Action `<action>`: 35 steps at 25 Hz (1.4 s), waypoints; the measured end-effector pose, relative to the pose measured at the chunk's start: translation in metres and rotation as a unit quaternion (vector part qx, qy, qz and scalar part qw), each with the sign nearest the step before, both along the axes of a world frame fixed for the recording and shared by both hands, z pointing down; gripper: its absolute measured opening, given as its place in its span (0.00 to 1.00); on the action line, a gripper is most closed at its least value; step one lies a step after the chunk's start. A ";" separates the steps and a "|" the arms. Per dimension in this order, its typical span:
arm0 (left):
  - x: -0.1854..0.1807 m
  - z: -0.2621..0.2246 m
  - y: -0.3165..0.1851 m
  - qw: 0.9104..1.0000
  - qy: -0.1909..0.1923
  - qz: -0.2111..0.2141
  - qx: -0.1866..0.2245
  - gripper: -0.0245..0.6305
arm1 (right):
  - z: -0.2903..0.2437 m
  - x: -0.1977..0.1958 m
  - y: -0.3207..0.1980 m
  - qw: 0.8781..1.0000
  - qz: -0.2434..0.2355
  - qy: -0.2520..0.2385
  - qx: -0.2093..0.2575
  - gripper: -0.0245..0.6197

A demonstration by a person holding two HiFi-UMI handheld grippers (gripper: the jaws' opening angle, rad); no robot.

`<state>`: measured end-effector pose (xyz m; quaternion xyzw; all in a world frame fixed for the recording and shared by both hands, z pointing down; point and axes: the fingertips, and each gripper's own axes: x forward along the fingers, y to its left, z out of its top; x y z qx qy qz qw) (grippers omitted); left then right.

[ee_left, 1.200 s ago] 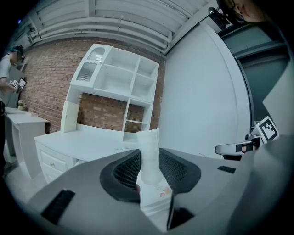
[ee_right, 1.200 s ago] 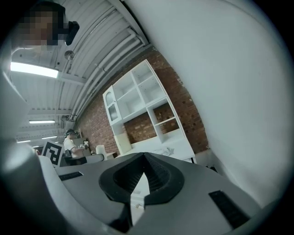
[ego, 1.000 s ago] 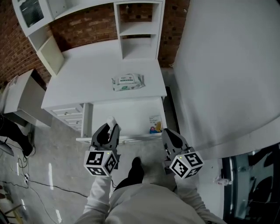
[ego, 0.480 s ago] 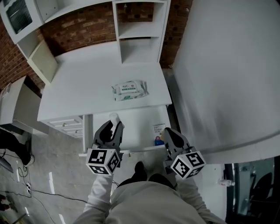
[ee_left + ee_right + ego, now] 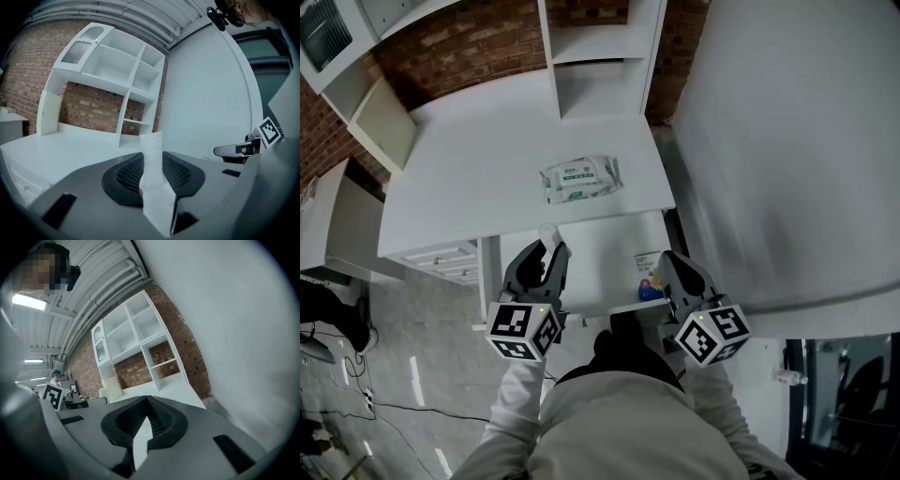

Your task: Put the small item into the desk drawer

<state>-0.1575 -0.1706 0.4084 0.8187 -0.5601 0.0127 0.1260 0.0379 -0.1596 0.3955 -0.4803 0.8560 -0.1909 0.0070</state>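
Note:
My left gripper (image 5: 546, 253) is shut on a small white item (image 5: 548, 233), which sticks out past the fingertips. In the left gripper view the white item (image 5: 152, 143) stands upright between the black ribbed pads (image 5: 129, 173). The gripper hovers over the left part of the open white desk drawer (image 5: 591, 258). My right gripper (image 5: 668, 262) is shut with nothing in it, at the drawer's right front corner. In the right gripper view the right gripper (image 5: 146, 401) shows its pads meeting at the tips.
A pack of wet wipes (image 5: 579, 180) lies on the white desk top (image 5: 469, 178). A small colourful item and a card (image 5: 647, 278) lie in the drawer's right corner. White shelving (image 5: 595, 56) stands at the back; a big white wall panel (image 5: 787, 141) is on the right.
Both grippers have moved forward, farther over the drawer towards the desk. The left one still holds the white item; the right one stays shut.

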 end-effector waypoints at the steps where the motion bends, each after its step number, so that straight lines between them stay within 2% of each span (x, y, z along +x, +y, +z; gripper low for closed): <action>1: -0.001 -0.001 -0.003 1.000 0.001 -0.001 0.001 0.24 | -0.001 0.000 -0.003 1.000 0.003 -0.002 -0.001 0.08; 10: -0.008 0.000 -0.024 1.000 -0.004 0.003 -0.002 0.24 | -0.005 -0.006 -0.027 1.000 0.006 -0.015 -0.002 0.08; 23: 0.015 0.030 -0.056 0.998 -0.029 0.031 -0.035 0.24 | 0.000 0.007 -0.049 1.000 0.015 -0.015 -0.012 0.08; 29: 0.038 0.058 -0.065 0.994 -0.048 0.069 -0.071 0.24 | 0.006 0.013 -0.055 1.000 0.016 -0.014 -0.019 0.08; 35: 0.063 0.096 -0.070 0.985 -0.070 0.115 -0.109 0.24 | 0.008 0.019 -0.058 0.999 0.026 -0.014 -0.028 0.08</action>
